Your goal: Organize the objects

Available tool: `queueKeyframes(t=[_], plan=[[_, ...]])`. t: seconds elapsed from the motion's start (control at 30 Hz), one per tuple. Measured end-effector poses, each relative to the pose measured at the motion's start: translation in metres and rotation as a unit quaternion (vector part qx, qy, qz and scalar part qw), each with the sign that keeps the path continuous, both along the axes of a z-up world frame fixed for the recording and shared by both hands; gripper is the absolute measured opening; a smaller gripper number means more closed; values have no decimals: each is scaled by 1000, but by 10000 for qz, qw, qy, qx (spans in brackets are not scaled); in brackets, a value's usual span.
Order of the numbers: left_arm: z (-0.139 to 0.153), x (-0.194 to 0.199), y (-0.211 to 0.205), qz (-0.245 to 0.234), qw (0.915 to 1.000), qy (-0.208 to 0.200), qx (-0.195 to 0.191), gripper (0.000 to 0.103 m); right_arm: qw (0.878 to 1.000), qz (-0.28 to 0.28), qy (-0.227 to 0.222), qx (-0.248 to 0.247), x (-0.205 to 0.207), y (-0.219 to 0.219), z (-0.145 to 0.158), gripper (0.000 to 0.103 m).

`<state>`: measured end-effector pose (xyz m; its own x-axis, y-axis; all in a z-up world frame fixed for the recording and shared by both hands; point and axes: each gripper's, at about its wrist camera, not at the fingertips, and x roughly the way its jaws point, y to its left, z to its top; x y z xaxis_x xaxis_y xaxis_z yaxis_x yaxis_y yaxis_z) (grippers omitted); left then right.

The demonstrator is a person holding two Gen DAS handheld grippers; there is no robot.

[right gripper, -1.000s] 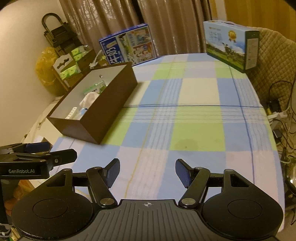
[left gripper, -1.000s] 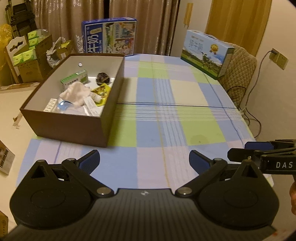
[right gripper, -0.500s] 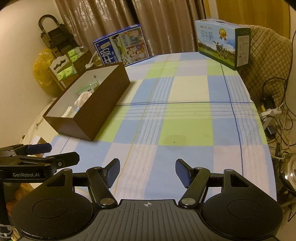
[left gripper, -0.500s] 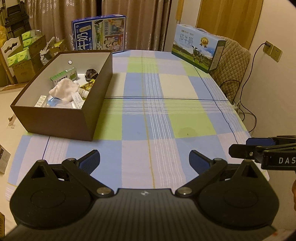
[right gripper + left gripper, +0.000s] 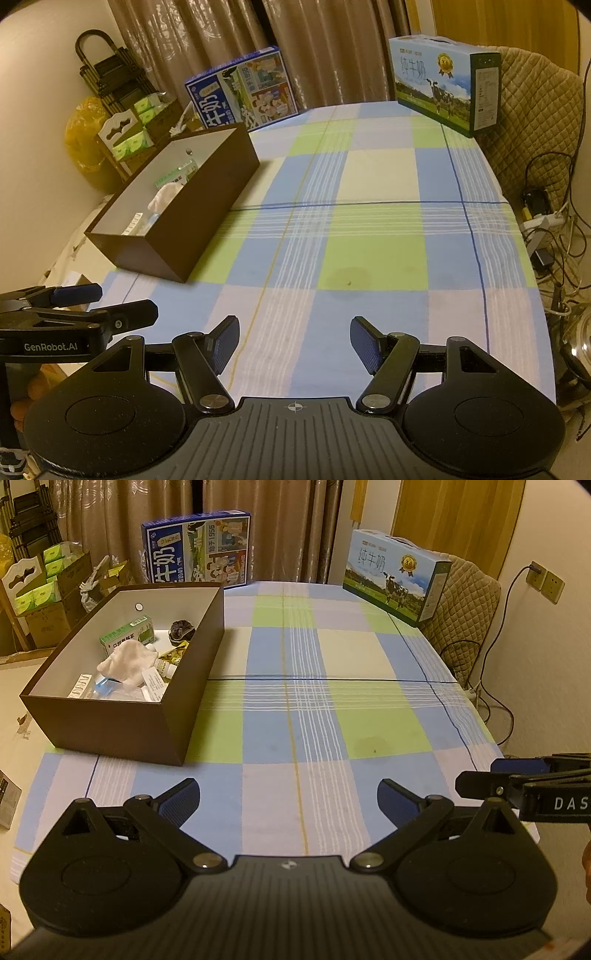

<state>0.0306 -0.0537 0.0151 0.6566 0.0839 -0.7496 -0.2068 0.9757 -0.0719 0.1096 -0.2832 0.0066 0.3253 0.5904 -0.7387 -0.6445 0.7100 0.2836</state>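
A warmly lit room under dim yellowish light. A desk [image 5: 332,701] covered by a checked cloth in blue, green and white fills the middle of both views. Brown patterned curtains [image 5: 288,524] hang along the far wall at twelve o'clock, with orange-yellow curtains [image 5: 454,513] at one o'clock. A chair with a quilted beige cover [image 5: 532,122] stands at the desk's far right corner, at two o'clock. On the cream wall [image 5: 543,664] at three o'clock sits a wall socket [image 5: 546,582] with a cable plugged in. Cardboard boxes [image 5: 48,602] are stacked at ten o'clock. Tangled cables [image 5: 550,229] lie on the floor at three o'clock.
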Motion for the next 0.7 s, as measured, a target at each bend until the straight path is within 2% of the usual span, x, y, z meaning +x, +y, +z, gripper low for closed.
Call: queueKeyframes(t=[0.7], plan=[[-1, -1, 8, 3, 10000, 22, -13, 101, 10000, 21, 26, -37, -3, 9, -2, 64]])
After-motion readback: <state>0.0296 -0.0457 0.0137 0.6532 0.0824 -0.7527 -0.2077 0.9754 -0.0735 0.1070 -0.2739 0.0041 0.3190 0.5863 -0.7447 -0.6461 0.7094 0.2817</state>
